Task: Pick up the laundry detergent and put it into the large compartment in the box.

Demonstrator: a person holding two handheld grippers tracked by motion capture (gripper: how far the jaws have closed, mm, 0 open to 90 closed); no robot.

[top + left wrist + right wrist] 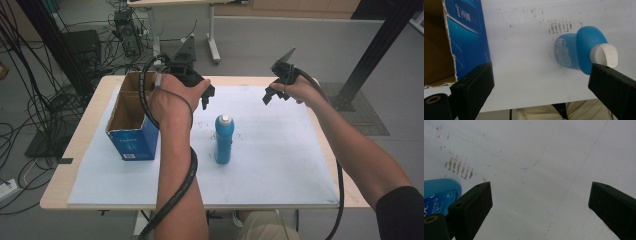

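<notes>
A blue bottle [224, 140] with a white cap stands upright on the white mat [280, 165], near the table's middle. My left gripper [206, 96] hovers open just beyond and left of the bottle. In the left gripper view the bottle [576, 50] sits ahead between the wide-apart jaws, closer to the right one, and nothing is held. My right gripper [272, 93] is raised over the far right part of the mat, open and empty. The right gripper view looks down on the bare mat [544, 157], with the bottle [439, 195] at the lower left edge.
An open blue cardboard box [131, 117] stands at the mat's left side, close to my left forearm; its blue wall [466, 37] shows in the left gripper view. Cables and equipment lie on the floor beyond the table. A black frame post [380, 45] stands at the far right.
</notes>
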